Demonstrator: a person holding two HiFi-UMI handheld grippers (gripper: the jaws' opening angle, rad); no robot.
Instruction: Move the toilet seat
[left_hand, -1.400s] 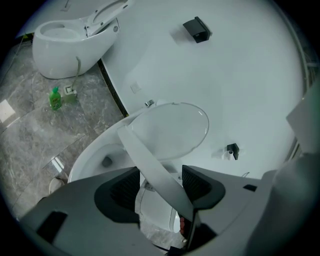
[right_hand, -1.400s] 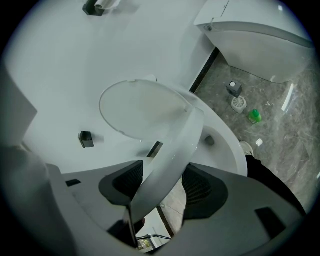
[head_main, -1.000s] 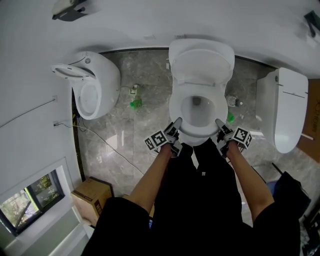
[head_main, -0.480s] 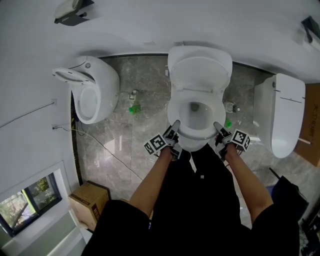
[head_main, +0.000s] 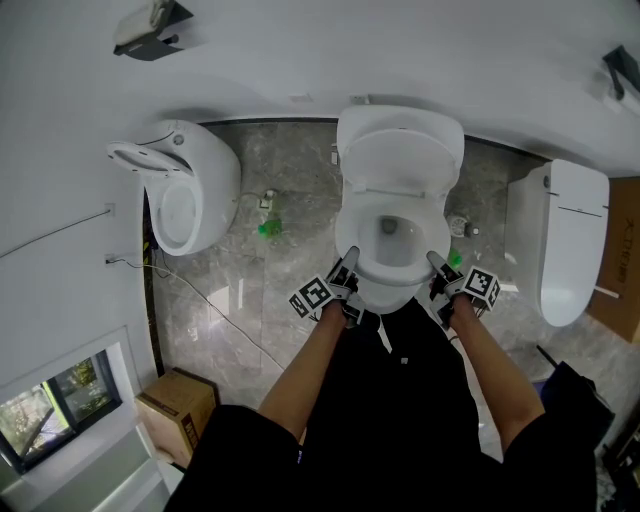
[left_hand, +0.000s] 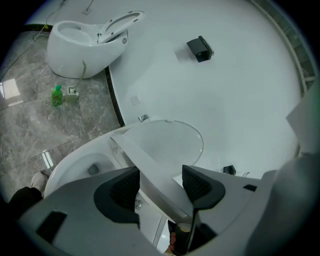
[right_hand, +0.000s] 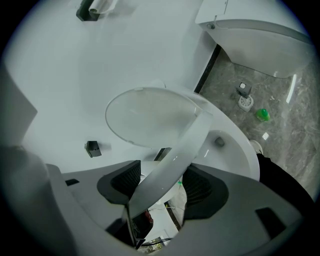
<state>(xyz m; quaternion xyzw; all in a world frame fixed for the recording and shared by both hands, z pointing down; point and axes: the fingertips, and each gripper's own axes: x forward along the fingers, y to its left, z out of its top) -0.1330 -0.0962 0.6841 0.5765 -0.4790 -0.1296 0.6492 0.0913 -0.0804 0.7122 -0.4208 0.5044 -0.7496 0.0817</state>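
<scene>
My left gripper (head_main: 349, 263) has its fingers clamped on the toilet seat (left_hand: 150, 170) at the front-left of the bowl (left_hand: 75, 170). The right gripper (head_main: 437, 263) grips it front-right, and its fingers have just been opening. The seat is tilted just above the bowl.

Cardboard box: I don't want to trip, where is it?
Head view, lower left: the cardboard box sits on the floor between the window and the person's left arm.

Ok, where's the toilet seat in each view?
Head view: toilet seat, the white ring at centre.
Left gripper view: toilet seat, a band in lower centre, slanting down to the right.
Right gripper view: toilet seat, lower centre, slanting down to the left.
Shared landmark: the raised lid behind it.
</scene>
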